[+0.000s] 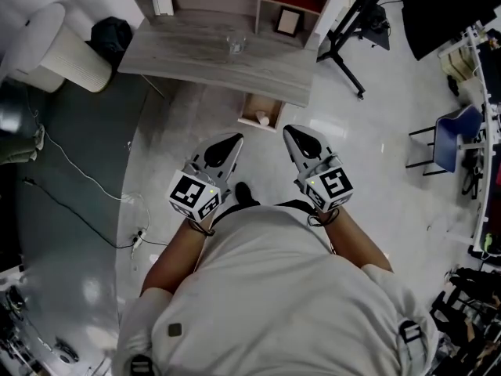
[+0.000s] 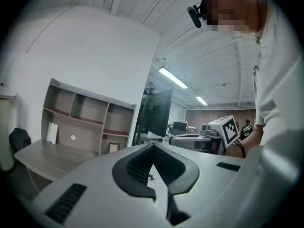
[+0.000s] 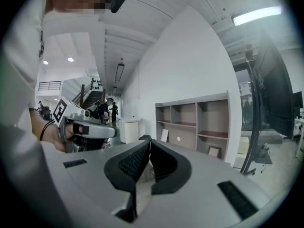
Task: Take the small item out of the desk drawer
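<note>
We see the right gripper (image 3: 148,141) low in the middle of the frame, its jaws pressed together with nothing between them. At centre left we find the left gripper (image 3: 111,131), held level by a hand. Right of centre a shelf unit (image 3: 197,127) stands against the white wall, a small picture frame (image 3: 214,151) in its lower right compartment. A black stand (image 3: 254,127) rises at the right, under a ceiling light (image 3: 256,15).

Small pale item (image 1: 263,119) inside the open light-wood drawer (image 1: 252,110): too small to identify. Drawer's rear is hidden under the grey wood-grain surface (image 1: 203,57). Left gripper view: that surface's near end disappears behind the grey left tongs (image 2: 153,145).
</note>
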The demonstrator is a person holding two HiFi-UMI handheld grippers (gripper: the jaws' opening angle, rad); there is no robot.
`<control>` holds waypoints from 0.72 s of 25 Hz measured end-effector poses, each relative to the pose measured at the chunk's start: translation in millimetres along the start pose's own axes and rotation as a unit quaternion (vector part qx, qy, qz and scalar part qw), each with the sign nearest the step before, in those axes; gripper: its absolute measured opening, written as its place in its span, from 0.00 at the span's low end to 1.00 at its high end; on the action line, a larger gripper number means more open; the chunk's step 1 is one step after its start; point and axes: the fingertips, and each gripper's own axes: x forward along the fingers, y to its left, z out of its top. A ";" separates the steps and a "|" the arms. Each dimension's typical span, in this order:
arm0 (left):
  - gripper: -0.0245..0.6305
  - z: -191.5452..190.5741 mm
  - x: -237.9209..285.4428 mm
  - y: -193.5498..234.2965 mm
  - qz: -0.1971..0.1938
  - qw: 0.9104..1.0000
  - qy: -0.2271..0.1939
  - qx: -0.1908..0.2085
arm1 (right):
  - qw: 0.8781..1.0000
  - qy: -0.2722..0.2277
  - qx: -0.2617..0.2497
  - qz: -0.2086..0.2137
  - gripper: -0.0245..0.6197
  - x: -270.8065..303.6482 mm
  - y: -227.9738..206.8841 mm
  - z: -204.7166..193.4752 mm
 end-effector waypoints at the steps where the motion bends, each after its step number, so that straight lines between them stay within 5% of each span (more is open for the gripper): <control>1: 0.06 0.1 -1.1 3.6 -0.005 1.000 0.002 0.002 | 1.000 0.001 0.002 -0.006 0.07 3.1 0.6 -0.9; 18: 0.06 -4.7 -5.6 36.4 -0.005 1.000 0.014 0.006 | 0.997 0.049 0.037 -0.048 0.07 17.7 -13.0 -36.4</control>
